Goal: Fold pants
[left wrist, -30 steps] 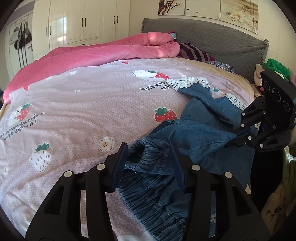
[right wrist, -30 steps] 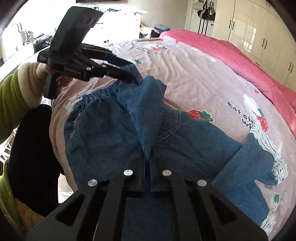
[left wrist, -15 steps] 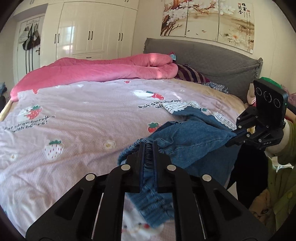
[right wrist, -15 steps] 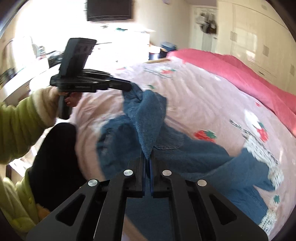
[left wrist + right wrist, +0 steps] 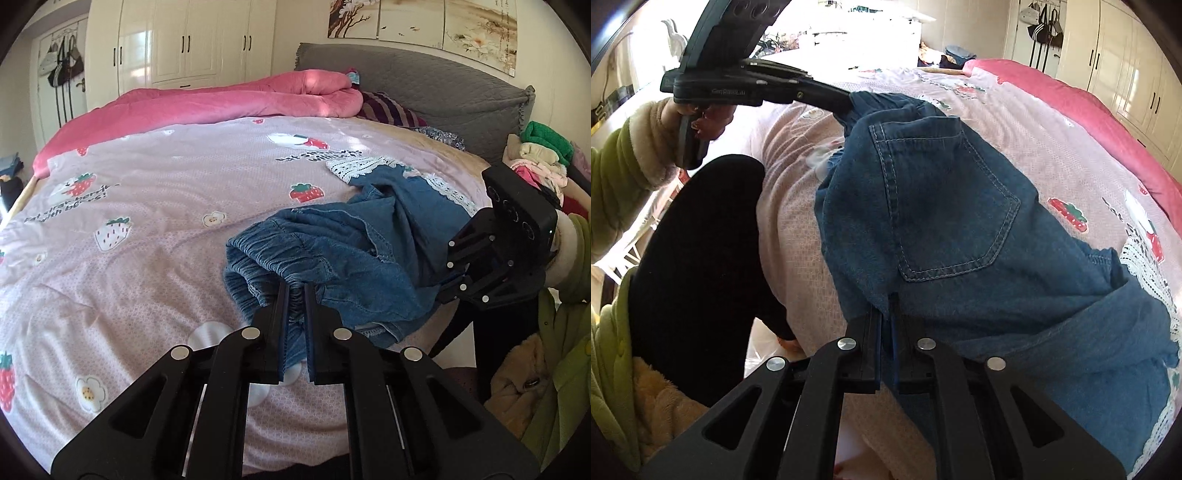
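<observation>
Denim pants (image 5: 354, 251) (one pair) pinched by two grippers: left gripper (image 5: 295, 291), right gripper (image 5: 888, 306).

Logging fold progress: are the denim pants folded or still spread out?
Not folded: the denim pants are bunched, their waist end lifted off the bed by both grippers, lace-trimmed legs trailing on the cover.

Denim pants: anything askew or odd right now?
Nothing damaged. The blue denim pants hang bunched between left gripper and right gripper, lace-trimmed legs crumpled on the strawberry-print bedspread, not flat.
</observation>
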Action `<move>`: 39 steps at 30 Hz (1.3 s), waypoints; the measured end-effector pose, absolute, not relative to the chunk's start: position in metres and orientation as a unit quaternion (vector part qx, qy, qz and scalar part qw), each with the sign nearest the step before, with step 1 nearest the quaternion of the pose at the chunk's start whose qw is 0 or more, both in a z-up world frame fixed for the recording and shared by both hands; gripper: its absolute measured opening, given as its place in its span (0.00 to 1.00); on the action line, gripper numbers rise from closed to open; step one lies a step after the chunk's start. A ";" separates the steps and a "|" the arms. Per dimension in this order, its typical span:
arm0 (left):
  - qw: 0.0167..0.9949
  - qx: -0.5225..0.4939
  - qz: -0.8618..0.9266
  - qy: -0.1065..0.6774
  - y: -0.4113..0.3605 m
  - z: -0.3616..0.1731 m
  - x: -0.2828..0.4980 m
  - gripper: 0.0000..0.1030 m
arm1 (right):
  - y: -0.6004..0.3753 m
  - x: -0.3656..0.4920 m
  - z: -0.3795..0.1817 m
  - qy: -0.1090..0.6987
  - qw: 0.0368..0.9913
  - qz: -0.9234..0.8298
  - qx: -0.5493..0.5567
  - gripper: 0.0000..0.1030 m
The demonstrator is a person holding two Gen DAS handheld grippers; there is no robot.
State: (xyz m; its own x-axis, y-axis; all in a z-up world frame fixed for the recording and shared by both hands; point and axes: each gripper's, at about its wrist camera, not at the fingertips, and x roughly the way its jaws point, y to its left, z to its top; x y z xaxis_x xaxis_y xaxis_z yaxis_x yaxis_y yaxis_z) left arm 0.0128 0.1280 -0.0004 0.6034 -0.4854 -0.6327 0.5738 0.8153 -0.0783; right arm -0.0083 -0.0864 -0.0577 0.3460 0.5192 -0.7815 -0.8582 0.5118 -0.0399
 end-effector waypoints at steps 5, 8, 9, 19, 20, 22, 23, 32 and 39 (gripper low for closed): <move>0.896 0.064 -0.277 0.342 0.128 -0.001 0.005 0.03 | -0.087 -0.006 -0.069 0.380 0.788 0.433 -0.216 0.08; 0.894 0.067 -0.246 0.369 0.131 -0.006 0.005 0.03 | -0.087 -0.005 -0.070 0.381 0.791 0.433 -0.205 0.08; 0.895 0.063 -0.236 0.373 0.133 -0.005 0.005 0.03 | -0.087 -0.006 -0.070 0.380 0.791 0.433 -0.206 0.09; 0.914 0.038 -0.255 0.313 0.082 0.052 -0.004 0.34 | -0.087 -0.007 -0.069 0.384 0.791 0.440 -0.185 0.17; 0.910 0.039 -0.264 0.316 0.068 0.052 0.000 0.34 | -0.088 -0.007 -0.068 0.386 0.790 0.442 -0.178 0.18; 0.902 0.047 -0.277 0.329 0.041 0.047 0.010 0.34 | -0.094 -0.009 -0.064 0.390 0.789 0.447 -0.162 0.20; 0.898 0.058 -0.280 0.334 0.027 0.041 0.014 0.34 | -0.098 -0.009 -0.060 0.392 0.789 0.449 -0.152 0.21; 0.870 0.060 -0.203 0.445 0.025 -0.036 0.032 0.34 | -0.185 0.012 -0.024 0.381 0.846 0.369 -0.059 0.38; 0.874 0.011 -0.203 0.442 0.039 -0.058 0.026 0.34 | -0.237 0.045 -0.052 0.437 0.860 0.264 -0.017 0.39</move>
